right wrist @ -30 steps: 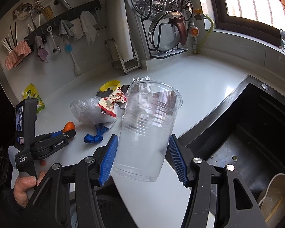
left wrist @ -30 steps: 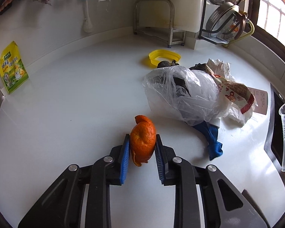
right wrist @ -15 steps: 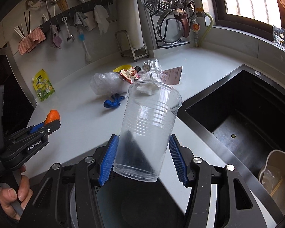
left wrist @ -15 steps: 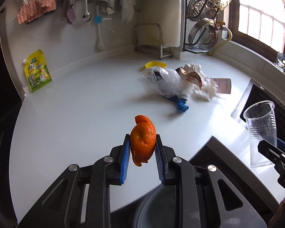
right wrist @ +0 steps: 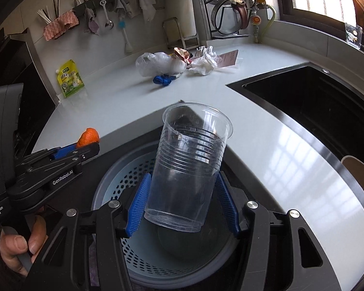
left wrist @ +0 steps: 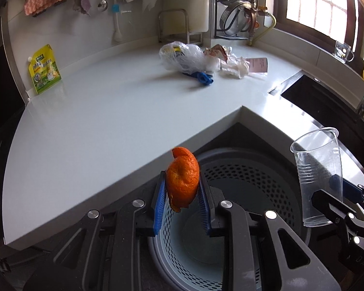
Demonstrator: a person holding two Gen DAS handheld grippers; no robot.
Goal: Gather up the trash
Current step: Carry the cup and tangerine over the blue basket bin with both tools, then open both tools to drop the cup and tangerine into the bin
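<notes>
My left gripper (left wrist: 181,191) is shut on an orange peel (left wrist: 182,178) and holds it above the rim of a perforated grey waste bin (left wrist: 242,169) that stands below the counter's inner corner. My right gripper (right wrist: 182,201) is shut on a clear plastic cup (right wrist: 189,167), upright and slightly tilted, over the same bin (right wrist: 123,179). The cup also shows in the left wrist view (left wrist: 318,174), and the peel in the right wrist view (right wrist: 87,137). More trash lies on the white counter: a clear plastic bag (left wrist: 182,57), a blue scrap (left wrist: 201,77), crumpled paper (left wrist: 233,66) and a pink slip (left wrist: 257,64).
A black sink (right wrist: 315,101) is set in the counter (left wrist: 97,126) on the right. A yellow-green pouch (left wrist: 44,69) leans on the back wall at left. A metal rack (left wrist: 173,25) and a dish rack with pot lids (left wrist: 240,12) stand at the back.
Both grippers have pulled back from the counter and now hang over the waste bin, still holding the peel and the cup. The trash pile looks farther away.
</notes>
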